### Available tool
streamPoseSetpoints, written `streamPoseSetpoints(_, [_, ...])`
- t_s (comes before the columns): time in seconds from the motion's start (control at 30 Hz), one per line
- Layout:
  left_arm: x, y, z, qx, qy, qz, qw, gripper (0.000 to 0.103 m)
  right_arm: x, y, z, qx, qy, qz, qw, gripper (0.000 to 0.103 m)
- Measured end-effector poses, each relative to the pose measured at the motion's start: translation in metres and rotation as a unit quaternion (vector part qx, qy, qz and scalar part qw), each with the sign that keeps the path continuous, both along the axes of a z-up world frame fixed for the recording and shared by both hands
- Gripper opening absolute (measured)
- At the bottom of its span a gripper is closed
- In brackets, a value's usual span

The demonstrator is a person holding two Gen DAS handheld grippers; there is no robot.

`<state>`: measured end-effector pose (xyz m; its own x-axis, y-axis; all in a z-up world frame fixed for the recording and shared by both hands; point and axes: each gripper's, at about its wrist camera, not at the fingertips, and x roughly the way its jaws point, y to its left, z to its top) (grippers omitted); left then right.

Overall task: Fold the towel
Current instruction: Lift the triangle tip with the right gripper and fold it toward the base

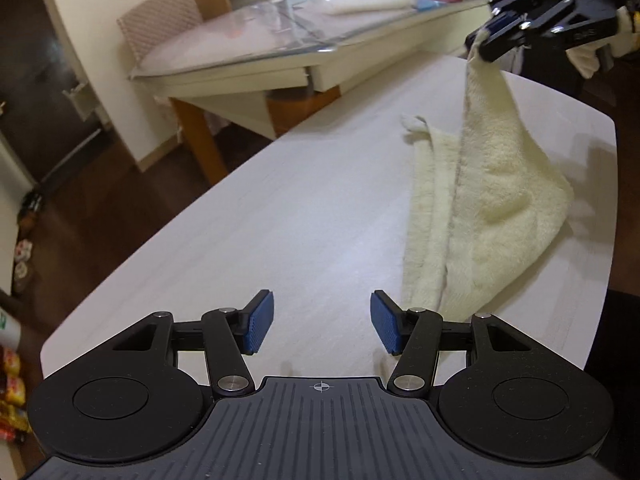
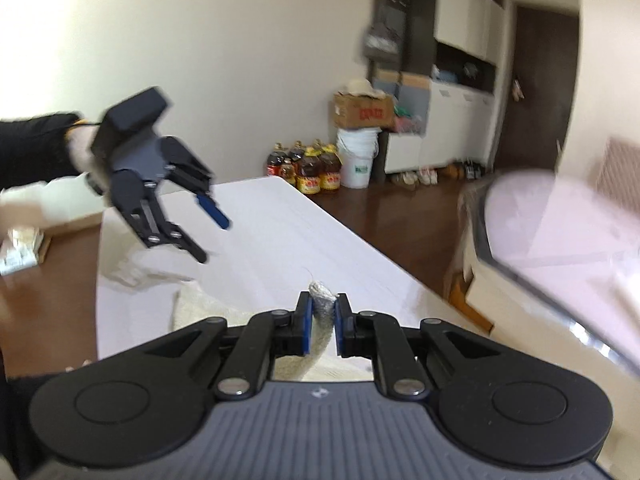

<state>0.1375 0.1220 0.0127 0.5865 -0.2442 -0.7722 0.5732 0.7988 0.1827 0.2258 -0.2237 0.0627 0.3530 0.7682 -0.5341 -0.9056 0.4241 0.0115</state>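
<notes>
A cream towel [image 1: 492, 208] lies partly on the white table [image 1: 280, 220], with one corner lifted high. My right gripper [image 1: 486, 38] is shut on that raised corner, seen pinched between its blue pads in the right wrist view [image 2: 322, 312]. The towel hangs from it in a tent shape down to the table. Another towel corner [image 1: 414, 122] lies curled on the table at the far side. My left gripper [image 1: 322, 322] is open and empty, low over the table, left of the towel's near end. It also shows in the right wrist view [image 2: 214, 236], open above the table.
A second table with a glass top [image 1: 280, 40] stands beyond, with a chair [image 1: 160, 28] behind it. Oil bottles [image 2: 308, 164], a white bucket [image 2: 358, 156] and a cardboard box [image 2: 364, 110] stand on the dark floor by the wall.
</notes>
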Motion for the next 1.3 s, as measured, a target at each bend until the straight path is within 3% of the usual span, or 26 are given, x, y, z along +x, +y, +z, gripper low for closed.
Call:
streamPoseSetpoints(0.2, [-0.001,-0.004,0.001,-0.026,-0.006,-0.004,0.9996,0.058,0.033,-0.014,-0.032,0.008,0.067,-0.037,0.997,0.012])
streamPoseSetpoints(0.63, [-0.007,-0.024,-0.016,-0.042,0.013,-0.023,0.9988,0.058,0.049,-0.005,-0.074,0.001,0.107,-0.06,0.992,0.013])
streamPoseSetpoints(0.93, [-0.017,-0.024,-0.024,-0.034,0.017,-0.013,0.9992,0.059,0.04,0.01,-0.08,-0.026,0.079,-0.073,0.994,0.014])
streamPoseSetpoints(1.13, [-0.02,-0.026,-0.024,-0.032,0.008,-0.003,0.9994,0.059,0.035,0.001,-0.068,0.008,0.063,-0.115,0.991,0.023])
streamPoseSetpoints(1.3, [-0.022,-0.027,-0.024,-0.028,0.005,-0.002,0.9996,0.059,0.031,0.005,-0.074,-0.018,0.045,-0.127,0.991,0.023])
